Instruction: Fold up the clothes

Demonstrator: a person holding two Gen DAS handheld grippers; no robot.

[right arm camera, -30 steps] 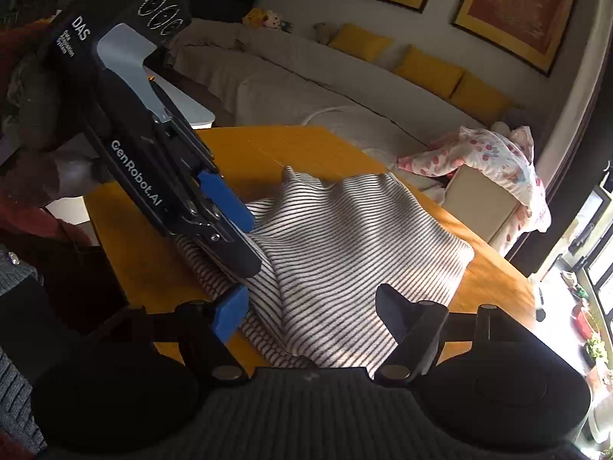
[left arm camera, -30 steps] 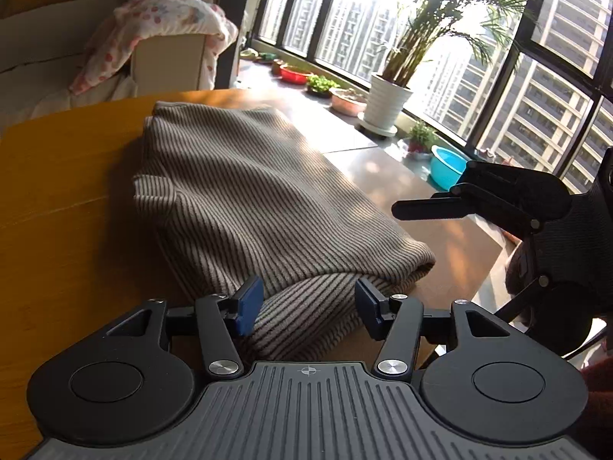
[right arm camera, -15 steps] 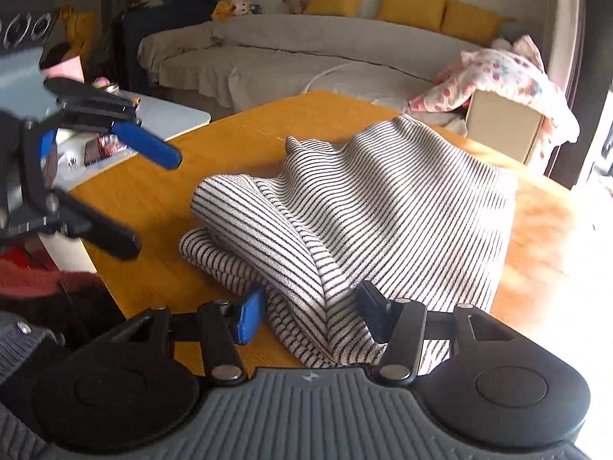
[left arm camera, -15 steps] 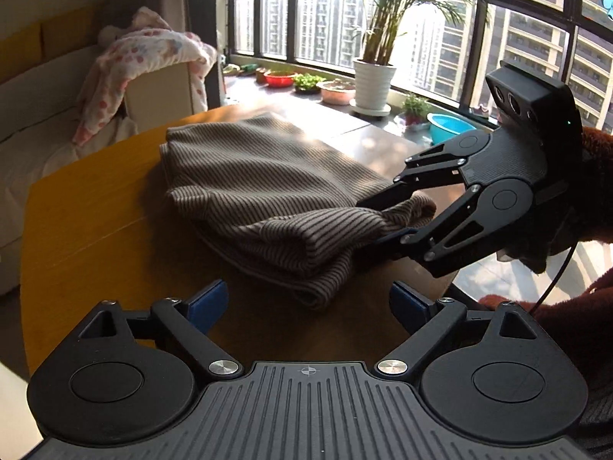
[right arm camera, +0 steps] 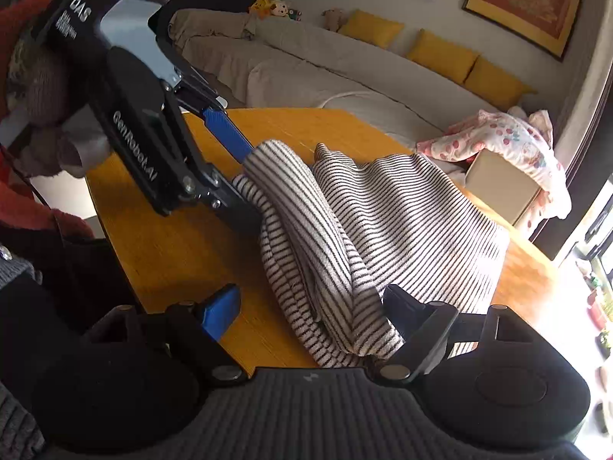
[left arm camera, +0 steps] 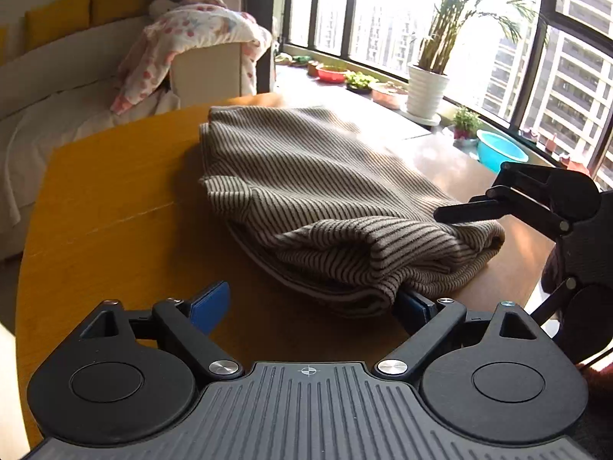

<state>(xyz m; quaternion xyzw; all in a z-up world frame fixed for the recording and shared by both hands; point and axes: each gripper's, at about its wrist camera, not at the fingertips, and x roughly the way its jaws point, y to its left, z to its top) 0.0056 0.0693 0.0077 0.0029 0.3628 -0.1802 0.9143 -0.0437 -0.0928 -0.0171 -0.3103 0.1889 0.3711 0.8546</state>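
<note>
A striped knit sweater [left arm camera: 306,191] lies folded on the round wooden table [left arm camera: 115,207]; it also shows in the right wrist view [right arm camera: 402,222]. My left gripper [left arm camera: 312,306] is open, its jaws wide apart at the sweater's near folded edge, the right pad partly under the cloth. In the right wrist view the left gripper's fingers [right arm camera: 230,142] straddle the rolled fold. My right gripper [right arm camera: 310,310] is open around the sweater's near corner. In the left wrist view a finger of the right gripper [left arm camera: 471,207] rests on the fold's right end.
A sofa with yellow cushions [right arm camera: 440,53] and a floral blanket over a box [left arm camera: 199,38] stand beyond the table. Potted plants [left arm camera: 429,84] and a blue bowl [left arm camera: 498,149] line the window ledge. The table edge is close to both grippers.
My left gripper has moved back up to the sweater's fold, jaws open around it. My right gripper's jaws have opened wider and the near fold has bunched higher.
</note>
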